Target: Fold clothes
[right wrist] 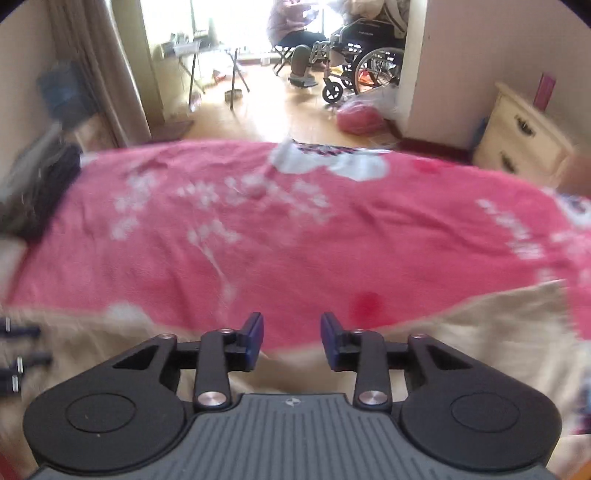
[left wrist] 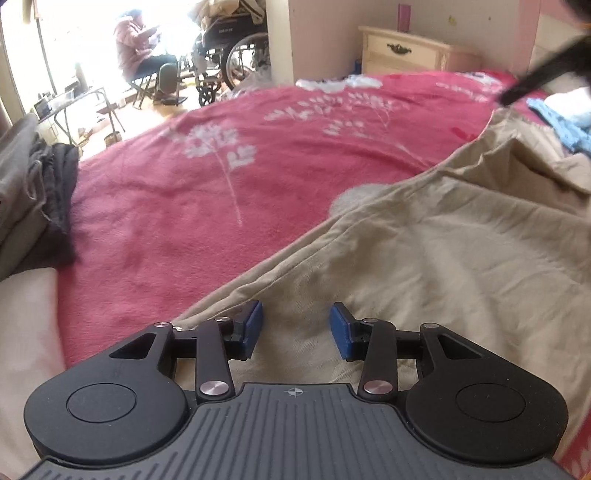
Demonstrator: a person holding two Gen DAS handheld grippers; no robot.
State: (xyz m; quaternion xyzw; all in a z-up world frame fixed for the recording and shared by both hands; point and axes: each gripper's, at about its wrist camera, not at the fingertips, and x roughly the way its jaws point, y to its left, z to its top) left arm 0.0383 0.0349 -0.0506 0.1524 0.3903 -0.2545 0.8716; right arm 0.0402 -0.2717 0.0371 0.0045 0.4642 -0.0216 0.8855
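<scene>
A beige garment [left wrist: 436,258] lies spread and creased on a pink floral blanket [left wrist: 221,177]. My left gripper [left wrist: 296,328] is open and empty, its blue pads [left wrist: 255,325] just above the garment's near left edge. In the right wrist view, which is blurred, my right gripper [right wrist: 291,339] is open and empty above the garment's upper edge [right wrist: 461,332], with the pink blanket [right wrist: 295,229] beyond it. The left gripper's tips [right wrist: 18,354] show at the left edge of that view.
Folded grey and dark clothes [left wrist: 33,192] are stacked at the left of the bed. A blue patterned cloth [left wrist: 561,129] lies at the far right. A cream nightstand [left wrist: 402,51] stands past the bed. A wheelchair [right wrist: 362,62] and a seated person [right wrist: 291,26] are in the far room.
</scene>
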